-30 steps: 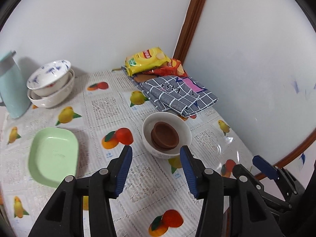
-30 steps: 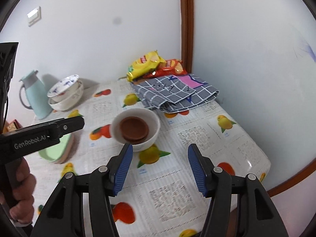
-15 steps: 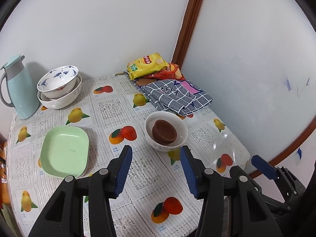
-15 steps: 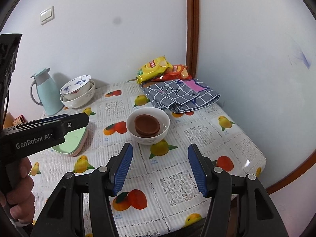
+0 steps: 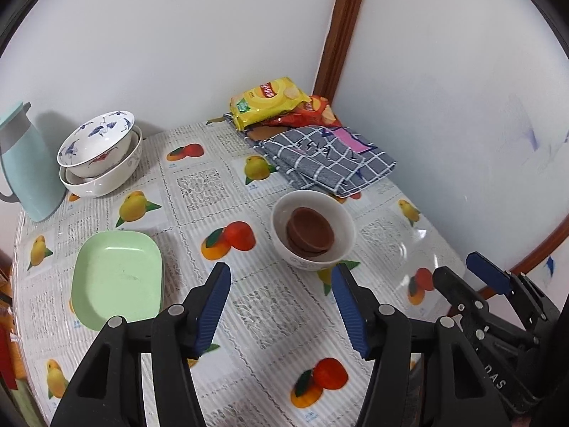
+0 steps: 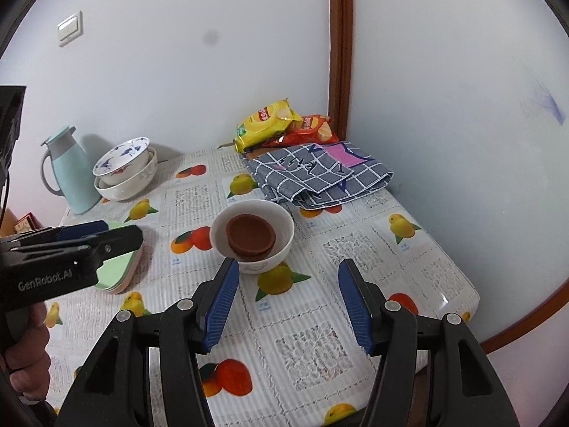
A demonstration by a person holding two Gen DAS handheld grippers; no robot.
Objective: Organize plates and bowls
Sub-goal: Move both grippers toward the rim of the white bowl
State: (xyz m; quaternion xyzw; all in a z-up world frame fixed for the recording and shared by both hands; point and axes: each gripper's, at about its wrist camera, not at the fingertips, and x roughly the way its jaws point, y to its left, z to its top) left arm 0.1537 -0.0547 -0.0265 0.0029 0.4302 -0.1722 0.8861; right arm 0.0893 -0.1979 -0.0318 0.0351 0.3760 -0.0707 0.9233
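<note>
Two handheld grippers w/ blue-padded fingers hover over a table covered in a fruit-print cloth, set in a room corner. The landmark here is the white bowl near the table's centre.

The left gripper has its jaws spread wide and holds nothing; its fingertips hang above the cloth on the near side of the white bowl, not touching it. The right gripper is likewise wide open and empty, its tips also just on the near side of the white bowl and apart from it.

Inside the white bowl sit small brown bowls, nested together; looks like two, exact count hard to tell.

Left of the white bowl, well apart, lies a green rectangular plate; in the right wrist view it tops a short stack, w/ a pinkish edge showing beneath, and the left gripper's body partly covers it.

Far-left of the white bowl, near the wall, a blue-patterned bowl sits tilted inside a larger plain white bowl. Just beyond them to the left stands a pale blue jug.

Behind the white bowl, close by, is a folded grey checked cloth w/ a pink patch. Further back in the corner, a yellow snack bag lies partly over a red snack bag.

A light switch is on the wall, high above the jug.
</note>
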